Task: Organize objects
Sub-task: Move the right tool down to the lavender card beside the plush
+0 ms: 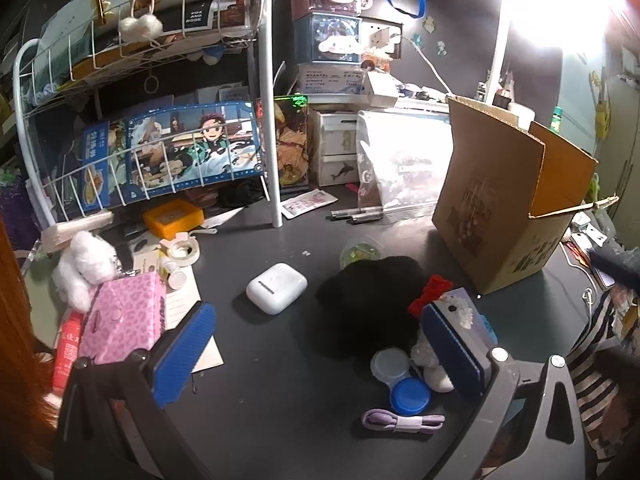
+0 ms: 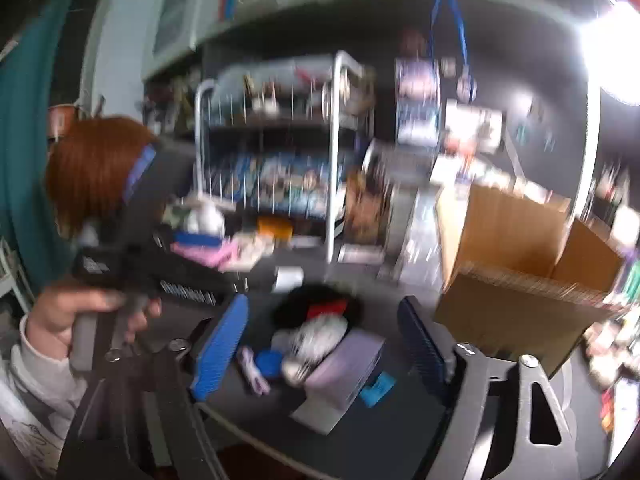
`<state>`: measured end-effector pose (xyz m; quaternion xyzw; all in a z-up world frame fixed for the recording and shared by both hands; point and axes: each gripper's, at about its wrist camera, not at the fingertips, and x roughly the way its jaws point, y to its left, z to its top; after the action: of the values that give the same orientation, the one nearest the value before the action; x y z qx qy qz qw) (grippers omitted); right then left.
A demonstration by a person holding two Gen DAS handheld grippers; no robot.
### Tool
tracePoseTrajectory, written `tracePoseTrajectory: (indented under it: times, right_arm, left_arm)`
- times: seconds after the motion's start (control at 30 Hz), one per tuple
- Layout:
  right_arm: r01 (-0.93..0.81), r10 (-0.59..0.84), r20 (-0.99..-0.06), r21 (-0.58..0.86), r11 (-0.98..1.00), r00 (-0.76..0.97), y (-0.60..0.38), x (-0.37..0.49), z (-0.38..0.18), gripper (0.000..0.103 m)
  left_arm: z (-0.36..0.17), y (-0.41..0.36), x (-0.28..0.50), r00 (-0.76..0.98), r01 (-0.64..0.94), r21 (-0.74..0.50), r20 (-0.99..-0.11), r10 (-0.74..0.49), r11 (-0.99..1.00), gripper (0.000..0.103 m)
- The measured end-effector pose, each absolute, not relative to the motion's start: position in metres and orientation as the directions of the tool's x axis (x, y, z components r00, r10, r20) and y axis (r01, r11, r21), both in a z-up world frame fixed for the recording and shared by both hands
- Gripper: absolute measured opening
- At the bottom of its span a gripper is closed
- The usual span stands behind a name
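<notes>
My left gripper point(image 1: 320, 354) is open and empty, low over the dark desk point(image 1: 280, 400). Between its fingers lie a white earbud case point(image 1: 277, 288), a black fluffy item point(image 1: 368, 312), a white plush with a red bow point(image 1: 430, 306), a blue and white contact lens case point(image 1: 400, 380) and a purple cable point(image 1: 402, 422). An open cardboard box point(image 1: 508, 200) stands at the right. In the blurred right wrist view, my right gripper point(image 2: 322, 348) is open and empty above the plush point(image 2: 316, 338), a lilac box point(image 2: 344, 364) and the cardboard box point(image 2: 520, 280).
A white wire rack point(image 1: 160, 152) with books stands at the back left. A pink leopard pouch point(image 1: 124, 320), tape roll point(image 1: 182, 250), orange box point(image 1: 174, 218) and white plush point(image 1: 86, 268) crowd the left. Pens point(image 1: 356, 215) and a plastic bag point(image 1: 400, 160) lie behind. A bright lamp point(image 1: 560, 8) glares top right.
</notes>
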<state>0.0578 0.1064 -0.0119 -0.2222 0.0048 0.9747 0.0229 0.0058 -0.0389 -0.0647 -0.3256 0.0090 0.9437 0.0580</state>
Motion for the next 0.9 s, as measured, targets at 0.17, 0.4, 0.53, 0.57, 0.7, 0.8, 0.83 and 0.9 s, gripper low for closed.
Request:
tracePoseTrajectory:
  times: [0.17, 0.4, 0.53, 0.57, 0.7, 0.8, 0.83, 0.9]
  right_arm:
    - [-0.065, 0.004, -0.574, 0.085, -0.994, -0.819, 0.11, 0.032, -0.05, 0.053]
    - [-0.121, 0.075, -0.644, 0.028, -0.992, -0.761, 0.11, 0.014, -0.073, 0.04]
    - [-0.157, 0.141, -0.669, -0.037, -0.987, -0.73, 0.114, 0.013, -0.077, 0.039]
    - [-0.166, 0.154, -0.671, -0.046, -0.985, -0.725, 0.117, 0.014, -0.078, 0.039]
    - [-0.175, 0.169, -0.666, -0.059, -0.983, -0.727, 0.12, 0.01, -0.075, 0.039]
    - [-0.18, 0.188, -0.67, -0.082, -0.98, -0.718, 0.119, 0.001, -0.077, 0.04]
    - [-0.189, 0.212, -0.666, -0.108, -0.976, -0.715, 0.118, -0.002, -0.078, 0.04]
    - [-0.193, 0.226, -0.665, -0.124, -0.973, -0.712, 0.117, -0.008, -0.079, 0.04]
  left_arm:
    - [-0.067, -0.038, 0.008, -0.774, -0.138, -0.033, -0.62, 0.128, -0.99, 0.103]
    - [-0.069, -0.036, 0.009, -0.766, -0.173, -0.036, -0.624, 0.158, -0.984, 0.103]
    - [-0.07, -0.036, 0.008, -0.763, -0.181, -0.042, -0.625, 0.167, -0.983, 0.103]
    - [-0.07, -0.036, 0.008, -0.763, -0.18, -0.041, -0.625, 0.166, -0.983, 0.103]
    - [-0.07, -0.036, 0.008, -0.762, -0.181, -0.04, -0.626, 0.166, -0.983, 0.103]
    - [-0.069, -0.035, 0.008, -0.76, -0.189, -0.041, -0.626, 0.173, -0.981, 0.103]
    - [-0.068, -0.035, 0.008, -0.76, -0.19, -0.041, -0.627, 0.173, -0.981, 0.103]
    - [-0.067, -0.035, 0.008, -0.758, -0.192, -0.04, -0.628, 0.174, -0.981, 0.103]
